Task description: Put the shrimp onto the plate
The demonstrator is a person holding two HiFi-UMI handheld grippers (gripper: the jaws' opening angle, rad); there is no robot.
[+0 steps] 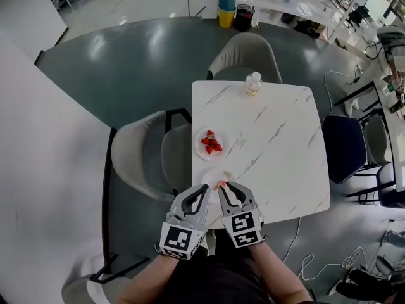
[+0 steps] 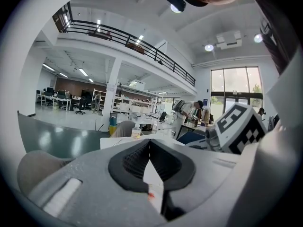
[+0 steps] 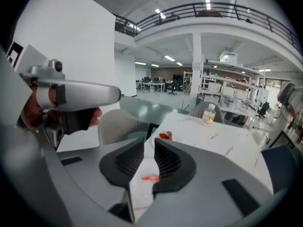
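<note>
While both hover tilted down, left tongs (image 1: 205,189) are closed, right tongs (image 1: 226,186) narrowly apart.

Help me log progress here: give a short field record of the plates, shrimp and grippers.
table: white marble top
far plate: holds shrimp pile
near plate: single shrimp lies on it
bottle: far table edge
left gripper: jaws together, empty
right gripper: jaws narrowly apart, nothing between them
</note>
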